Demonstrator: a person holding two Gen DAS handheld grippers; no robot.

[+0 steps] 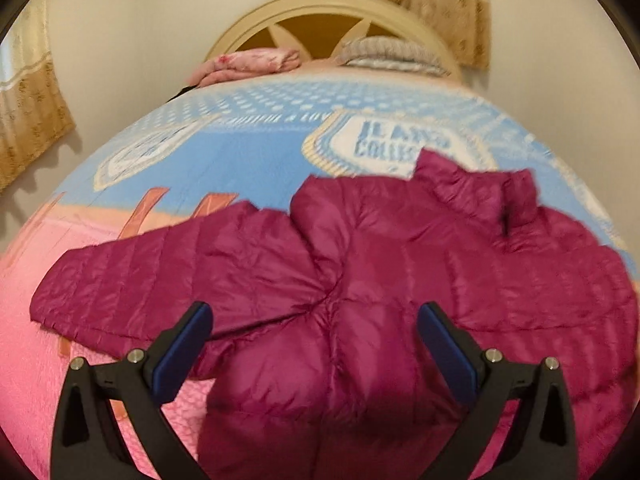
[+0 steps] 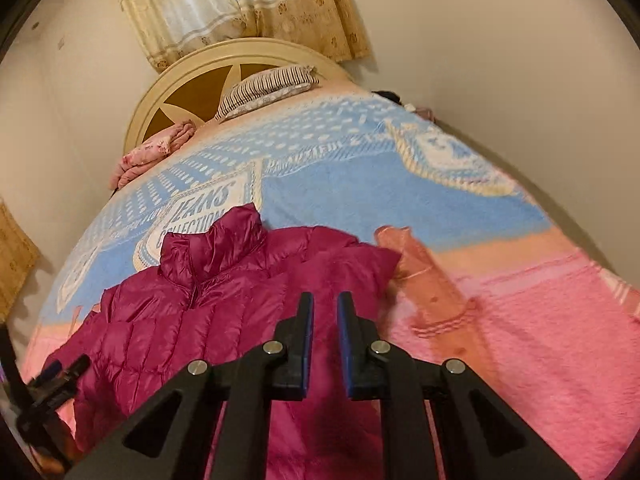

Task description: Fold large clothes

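A magenta puffer jacket (image 1: 400, 264) lies front up on the bed, collar toward the headboard, with one sleeve (image 1: 132, 284) stretched out to the left. My left gripper (image 1: 316, 316) is open and empty, hovering above the jacket's lower body near the armpit. In the right wrist view the jacket (image 2: 208, 312) fills the lower left. My right gripper (image 2: 325, 308) hovers over the jacket's right side, its jaws nearly closed with a narrow gap and nothing between them. The left gripper (image 2: 56, 372) shows at the left edge of that view.
The bed carries a blue and pink blanket (image 2: 520, 320) with printed badges. A striped pillow (image 2: 264, 88) and a folded pink cloth (image 2: 152, 152) lie by the round headboard (image 2: 168, 84). Curtains (image 2: 240, 8) hang behind; walls are close on both sides.
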